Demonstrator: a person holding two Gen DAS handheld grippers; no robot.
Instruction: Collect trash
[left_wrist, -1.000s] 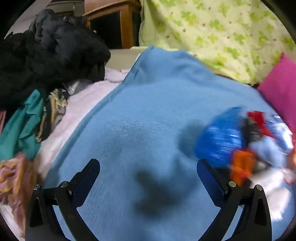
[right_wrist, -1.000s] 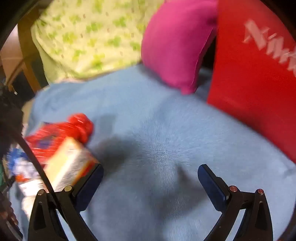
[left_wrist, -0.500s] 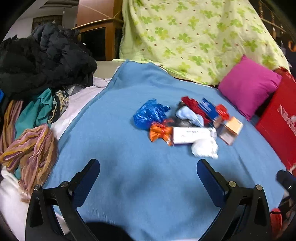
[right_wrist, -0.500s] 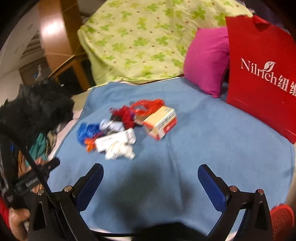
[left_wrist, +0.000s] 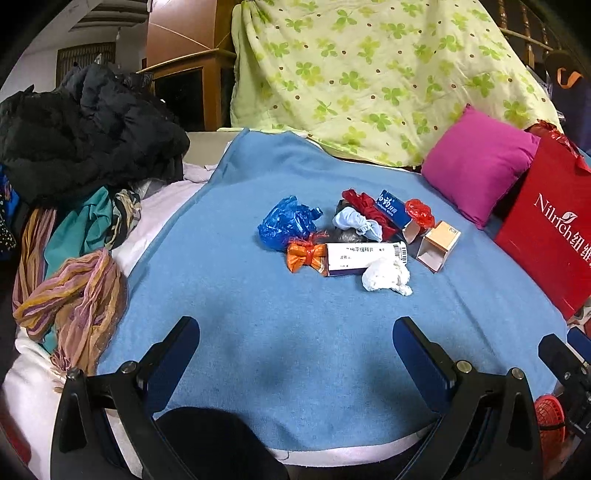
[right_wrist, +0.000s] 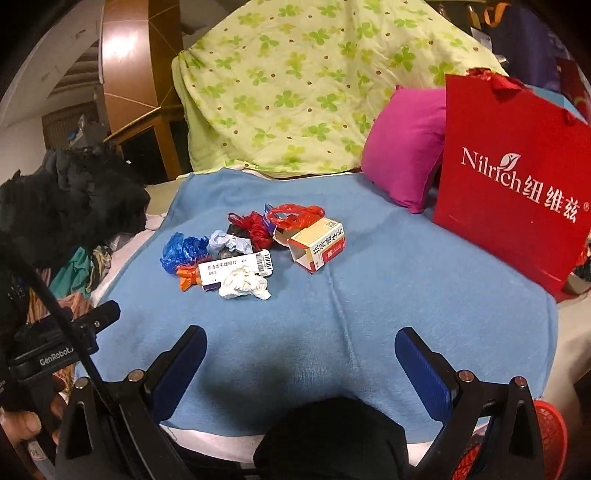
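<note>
A blue blanket covers the bed and fills most of both views; a green clover-print quilt is heaped behind it at the far end; a pile of dark clothes and striped scarves lies along the blanket's left edge. A red paper bag stands upright at the blanket's right side, with a pink pillow leaning just beside it.

The trash sits in one loose heap near the middle of the blanket, well apart from both claws: a crumpled blue plastic bag on the left; a long white pill box lying flat at the front; an open tan carton on the right, its mouth facing the camera; red wrappers at the back; a white tissue wad touching the pill box; a small orange wrapper at the pill box's left end.

The left gripper hangs over the near blanket with its jaws spread wide, nothing between them; the right gripper is likewise spread wide and empty.
</note>
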